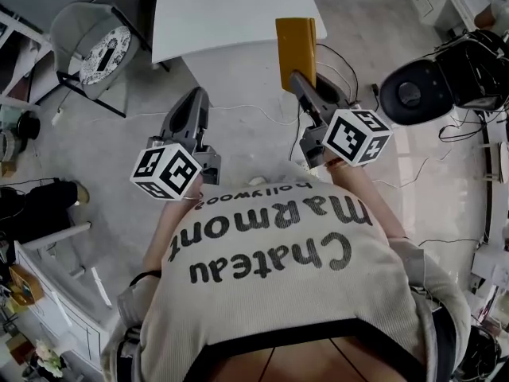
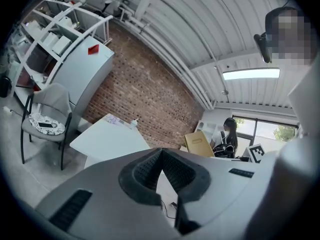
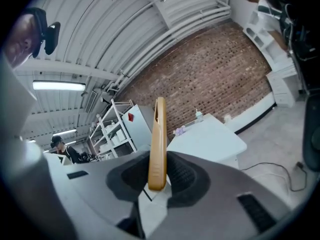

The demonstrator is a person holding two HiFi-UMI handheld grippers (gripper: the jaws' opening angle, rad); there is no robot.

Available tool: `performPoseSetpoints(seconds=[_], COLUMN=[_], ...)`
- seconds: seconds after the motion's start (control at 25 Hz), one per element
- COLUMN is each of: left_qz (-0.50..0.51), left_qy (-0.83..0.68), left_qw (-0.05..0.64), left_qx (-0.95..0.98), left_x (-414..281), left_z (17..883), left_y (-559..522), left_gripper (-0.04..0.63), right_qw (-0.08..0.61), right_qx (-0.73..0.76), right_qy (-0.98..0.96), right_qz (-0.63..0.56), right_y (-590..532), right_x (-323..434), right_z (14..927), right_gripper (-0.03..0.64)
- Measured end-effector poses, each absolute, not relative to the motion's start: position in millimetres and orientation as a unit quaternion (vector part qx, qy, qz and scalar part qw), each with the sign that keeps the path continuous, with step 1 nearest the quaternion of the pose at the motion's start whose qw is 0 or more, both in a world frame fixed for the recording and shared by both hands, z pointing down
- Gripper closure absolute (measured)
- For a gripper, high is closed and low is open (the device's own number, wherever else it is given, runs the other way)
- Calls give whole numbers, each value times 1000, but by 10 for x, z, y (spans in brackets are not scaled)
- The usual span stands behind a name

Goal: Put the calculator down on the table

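- Your right gripper (image 1: 301,82) pinches the ochre calculator (image 1: 296,50) by its lower end; the calculator stands edge-on between the pads (upright, held in the air);
- The white table (image 1: 231,14) lies ahead, the calculator not resting on it;
- Your left gripper (image 1: 191,106) holds nothing; its jaws are pressed together.

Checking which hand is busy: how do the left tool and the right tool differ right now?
The right tool clamps a yellow calculator on edge; the left tool holds nothing. The left tool's jaws meet; the right tool's are parted by the calculator. Both are grey with a marker cube.
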State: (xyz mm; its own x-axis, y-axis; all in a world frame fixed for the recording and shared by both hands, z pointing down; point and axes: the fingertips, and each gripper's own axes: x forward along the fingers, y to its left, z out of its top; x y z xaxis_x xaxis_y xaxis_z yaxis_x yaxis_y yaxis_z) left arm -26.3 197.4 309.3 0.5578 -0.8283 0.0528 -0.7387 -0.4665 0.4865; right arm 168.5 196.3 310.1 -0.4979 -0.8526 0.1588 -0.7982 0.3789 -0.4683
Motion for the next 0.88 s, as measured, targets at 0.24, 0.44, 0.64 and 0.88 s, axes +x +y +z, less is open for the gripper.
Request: performPoseSetpoints(seconds=[0.24,0.44,0.64,0.88], left_qz=[-74,-76,-91,-97], left_qy=[-446,-456,-462,-497], left_qw=[251,258,255,251], left_qx=[856,849,845,825], left_x=[-194,-207,-165,-100], left_z=[3287,3402,3330,3317], left_y=[1841,1616,1297,765], left_gripper=[592,592,592,592], right_qw=[77,79,77,73], right_qx=[-502,-497,-485,-460], right_qy=[805,804,810,822], right_qz=[-306,-316,-320,-328], right_y=[1742,1462,1069,437], right_x=[1746,1792,1851,1961], right_z=[3294,3400,3404,3379], right_gripper=[526,526,526,526])
